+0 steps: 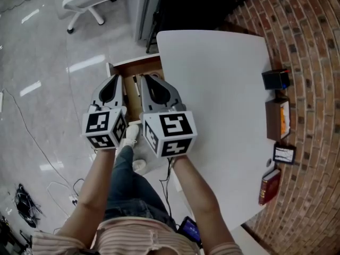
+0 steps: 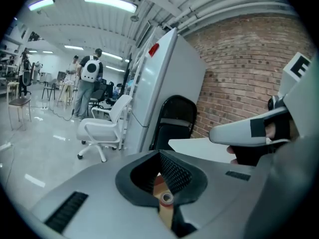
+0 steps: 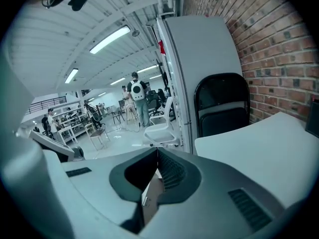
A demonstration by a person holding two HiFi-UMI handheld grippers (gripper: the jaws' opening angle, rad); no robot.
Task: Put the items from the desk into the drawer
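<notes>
White counter (image 1: 212, 89) by brick wall (image 1: 313, 47): black box (image 1: 276, 80), brown box (image 1: 278, 118), frame (image 1: 284, 154), red book (image 1: 270, 186) along wall-side edge. Drawer (image 1: 135, 68) open off opposite edge. L gripper (image 1: 114, 78), R gripper (image 1: 149, 78): fingers together, empty. Risk: long cross-counter reach w/ shut fingers may shove items.

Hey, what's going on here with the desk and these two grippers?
A person holds the left gripper and right gripper side by side over the open drawer at the edge of the desk, both shut and empty. A black box, brown box, small frame and red book sit on the desk by the brick wall, untouched.
</notes>
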